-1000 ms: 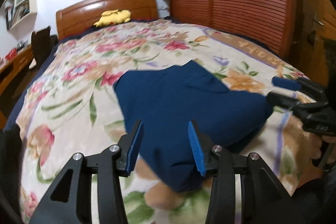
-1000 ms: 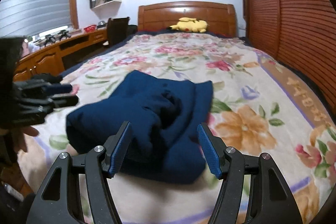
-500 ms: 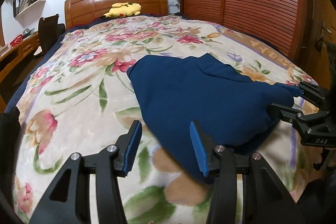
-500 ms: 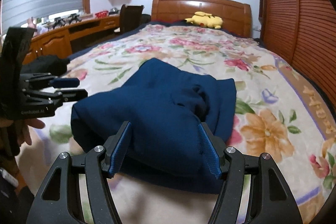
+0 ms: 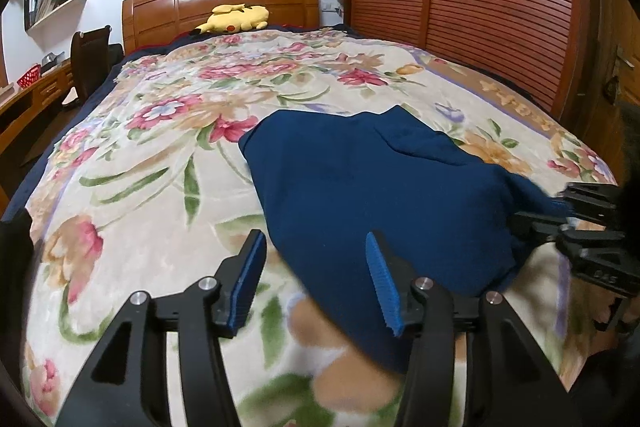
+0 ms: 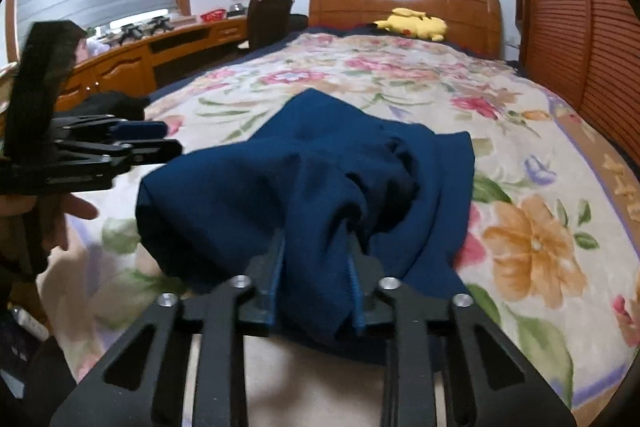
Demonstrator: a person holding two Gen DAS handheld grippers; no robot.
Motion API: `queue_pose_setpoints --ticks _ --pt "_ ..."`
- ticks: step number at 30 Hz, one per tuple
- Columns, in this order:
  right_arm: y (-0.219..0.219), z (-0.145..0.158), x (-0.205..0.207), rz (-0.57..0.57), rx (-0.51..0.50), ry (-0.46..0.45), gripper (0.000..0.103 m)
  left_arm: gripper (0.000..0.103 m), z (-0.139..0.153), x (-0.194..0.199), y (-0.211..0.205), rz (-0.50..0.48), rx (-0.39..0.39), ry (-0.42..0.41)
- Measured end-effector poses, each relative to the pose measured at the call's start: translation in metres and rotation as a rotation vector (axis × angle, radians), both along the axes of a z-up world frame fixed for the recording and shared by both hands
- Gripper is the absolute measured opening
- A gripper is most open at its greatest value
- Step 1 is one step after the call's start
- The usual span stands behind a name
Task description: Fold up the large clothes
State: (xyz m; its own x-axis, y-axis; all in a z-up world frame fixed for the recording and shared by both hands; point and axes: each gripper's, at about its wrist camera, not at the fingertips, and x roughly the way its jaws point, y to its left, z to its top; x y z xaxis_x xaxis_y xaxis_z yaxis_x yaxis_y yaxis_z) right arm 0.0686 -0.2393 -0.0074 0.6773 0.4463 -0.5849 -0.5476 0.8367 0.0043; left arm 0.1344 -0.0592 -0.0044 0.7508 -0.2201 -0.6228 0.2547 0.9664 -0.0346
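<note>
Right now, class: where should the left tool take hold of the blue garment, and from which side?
Likely the near left corner of the blue garment, approached from the bed's foot. That edge lies loose on the floral blanket, just ahead of the open left tool. The right tool has just closed on the opposite near bunch.

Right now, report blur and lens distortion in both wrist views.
Left wrist view: fisheye bends the slatted wardrobe; the blanket smears into blur near the left gripper. Right wrist view: dark corner vignette, curved headboard; the navy garment stays fairly sharp.
</note>
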Motion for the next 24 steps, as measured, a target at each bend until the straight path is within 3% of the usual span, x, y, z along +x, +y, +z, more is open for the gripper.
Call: queue_pose_setpoints --ticks 6,8,10,13,15,16,20,24 --pt "-0.030 0.037 -0.018 -0.092 0.012 -0.146 0.011 0.052 0.009 0.040 -0.006 -0.011 0.015 -0.013" --pt "-0.047 0.036 -0.015 -0.134 0.006 -0.149 0.011 0.052 0.008 0.057 -0.006 -0.015 0.020 -0.009" --pt "-0.058 0.024 -0.004 -0.156 0.019 -0.085 0.013 0.052 0.006 0.077 -0.006 -0.023 0.015 0.005" --pt "-0.060 0.009 0.000 -0.143 0.009 -0.038 0.029 0.052 -0.001 0.108 -0.005 -0.035 -0.006 0.037" --pt "-0.061 0.005 -0.005 -0.165 -0.015 -0.041 0.055 0.052 -0.008 0.127 -0.005 -0.038 -0.012 0.064" --pt "-0.063 0.003 -0.008 -0.178 -0.020 -0.041 0.060 0.052 -0.012 0.134 -0.005 -0.041 -0.017 0.077" --pt "-0.066 -0.008 -0.012 -0.200 -0.046 -0.006 0.069 0.052 -0.029 0.165 -0.003 -0.028 -0.023 0.125" --pt "-0.057 -0.023 -0.005 -0.192 -0.084 0.041 0.071 0.052 -0.048 0.187 -0.003 -0.021 -0.038 0.183"
